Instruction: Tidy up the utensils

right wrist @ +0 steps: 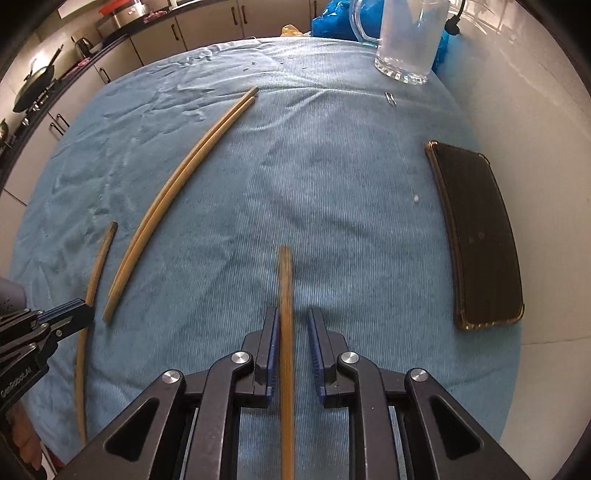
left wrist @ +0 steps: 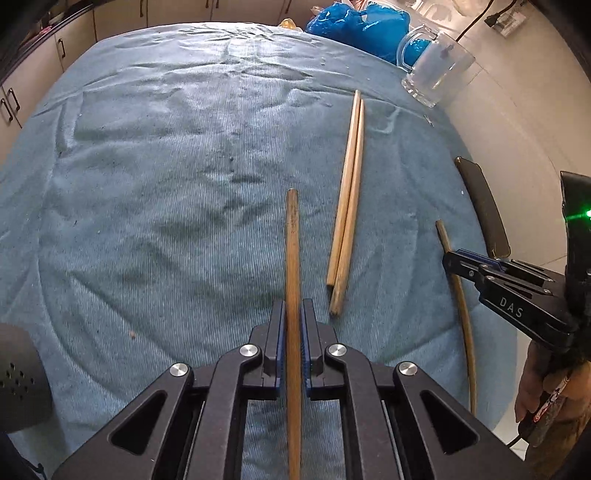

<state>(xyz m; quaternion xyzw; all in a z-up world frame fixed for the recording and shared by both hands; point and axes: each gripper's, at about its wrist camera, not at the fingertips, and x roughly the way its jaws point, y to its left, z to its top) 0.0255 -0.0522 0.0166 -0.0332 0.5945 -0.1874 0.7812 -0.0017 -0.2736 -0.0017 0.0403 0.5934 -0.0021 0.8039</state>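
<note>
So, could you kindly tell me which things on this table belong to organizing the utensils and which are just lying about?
Part of the job:
- dark chopstick clamped in the left gripper
- dark chopstick between the right gripper's open jaws
- pair of light chopsticks
- glass mug, possibly the holder

Lying about:
- phone
- blue plastic bag
- blue cloth

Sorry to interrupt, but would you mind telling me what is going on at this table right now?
A person is sorting chopsticks on a blue cloth with a handheld gripper in each hand. The left gripper is shut on one chopstick. The right gripper has another chopstick between its jaws, with a gap showing on one side. A pair of chopsticks lies together on the cloth, and a glass mug stands at the far edge.
</note>
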